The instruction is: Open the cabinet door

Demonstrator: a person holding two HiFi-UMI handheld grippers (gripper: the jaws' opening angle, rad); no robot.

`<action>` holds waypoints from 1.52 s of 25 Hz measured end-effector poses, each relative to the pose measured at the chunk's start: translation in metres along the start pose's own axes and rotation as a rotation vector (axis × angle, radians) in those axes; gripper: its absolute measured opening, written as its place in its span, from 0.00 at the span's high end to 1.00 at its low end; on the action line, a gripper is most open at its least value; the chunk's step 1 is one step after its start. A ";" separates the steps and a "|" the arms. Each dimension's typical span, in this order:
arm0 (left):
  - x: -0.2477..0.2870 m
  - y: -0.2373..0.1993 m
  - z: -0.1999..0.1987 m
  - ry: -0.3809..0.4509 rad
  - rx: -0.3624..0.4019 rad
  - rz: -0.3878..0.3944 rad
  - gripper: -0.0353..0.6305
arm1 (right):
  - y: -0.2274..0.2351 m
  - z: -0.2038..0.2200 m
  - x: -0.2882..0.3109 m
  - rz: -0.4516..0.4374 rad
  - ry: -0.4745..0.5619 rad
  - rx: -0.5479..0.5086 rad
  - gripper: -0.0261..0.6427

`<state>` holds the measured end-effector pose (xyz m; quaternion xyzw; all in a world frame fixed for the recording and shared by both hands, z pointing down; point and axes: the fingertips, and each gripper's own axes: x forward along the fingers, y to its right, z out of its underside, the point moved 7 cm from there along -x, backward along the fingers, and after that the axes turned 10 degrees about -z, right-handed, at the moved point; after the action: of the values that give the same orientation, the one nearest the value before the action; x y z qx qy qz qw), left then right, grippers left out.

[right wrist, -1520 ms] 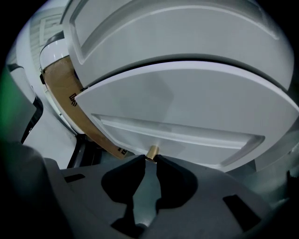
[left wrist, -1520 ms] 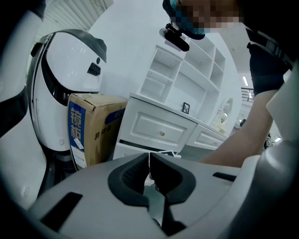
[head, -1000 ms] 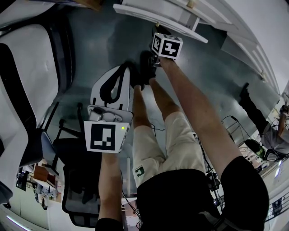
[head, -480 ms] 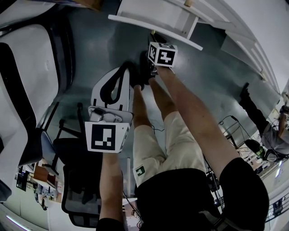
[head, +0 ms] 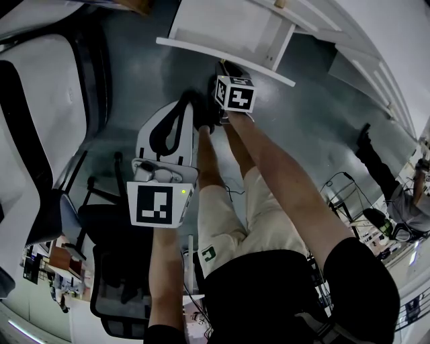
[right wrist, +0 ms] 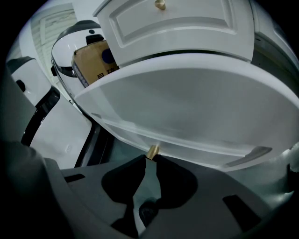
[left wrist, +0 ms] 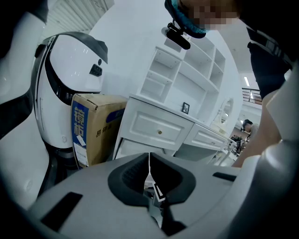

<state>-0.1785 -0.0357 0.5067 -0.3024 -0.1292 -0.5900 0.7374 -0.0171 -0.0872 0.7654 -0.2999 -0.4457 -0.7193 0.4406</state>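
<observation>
The white cabinet door (head: 222, 30) stands swung out from the cabinet, its lower edge toward me. In the right gripper view the door (right wrist: 187, 107) fills the middle, with a small brass knob (right wrist: 152, 151) on its near edge. My right gripper (right wrist: 150, 158) is shut on that knob, one black finger on each side. In the head view the right gripper (head: 227, 72) shows under its marker cube at the door's edge. My left gripper (head: 183, 101) hangs lower left, away from the door. Its jaws (left wrist: 149, 158) are shut on nothing.
A white drawer with its own brass knob (right wrist: 160, 4) sits above the door. A cardboard box (left wrist: 96, 126) and a white robot shell (left wrist: 70, 84) stand left of the cabinet. A black office chair (head: 114, 269) is by my left arm. Another person (head: 403, 201) is far right.
The door has swung further out toward me. My right gripper, still on the knob, has moved with it, down and left in the head view. The left gripper has stayed put.
</observation>
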 end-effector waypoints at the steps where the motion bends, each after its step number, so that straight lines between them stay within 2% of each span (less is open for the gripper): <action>1: -0.001 0.000 0.000 -0.001 0.000 -0.001 0.91 | -0.001 0.003 -0.001 0.000 -0.003 0.000 0.82; 6: -0.005 0.002 0.004 -0.007 0.023 0.008 0.91 | -0.005 0.012 -0.004 -0.003 -0.013 0.006 0.82; 13: -0.008 0.004 0.005 -0.004 0.007 0.002 0.91 | -0.012 0.024 -0.008 0.006 -0.022 0.011 0.82; 21: -0.019 -0.003 0.009 -0.019 0.069 0.023 0.91 | -0.022 0.037 -0.012 0.018 -0.027 0.006 0.83; 26: -0.020 -0.003 0.009 -0.009 0.031 0.005 0.91 | -0.025 0.044 -0.015 0.019 -0.036 -0.017 0.83; 29: -0.024 -0.005 0.013 -0.021 0.065 0.021 0.91 | -0.028 0.048 -0.015 0.020 -0.039 -0.014 0.83; 38: -0.027 -0.003 0.013 -0.028 0.071 0.028 0.91 | -0.033 0.057 -0.019 0.029 -0.080 -0.035 0.83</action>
<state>-0.1864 -0.0069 0.5026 -0.2862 -0.1560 -0.5704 0.7539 -0.0369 -0.0218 0.7614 -0.3425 -0.4460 -0.7078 0.4275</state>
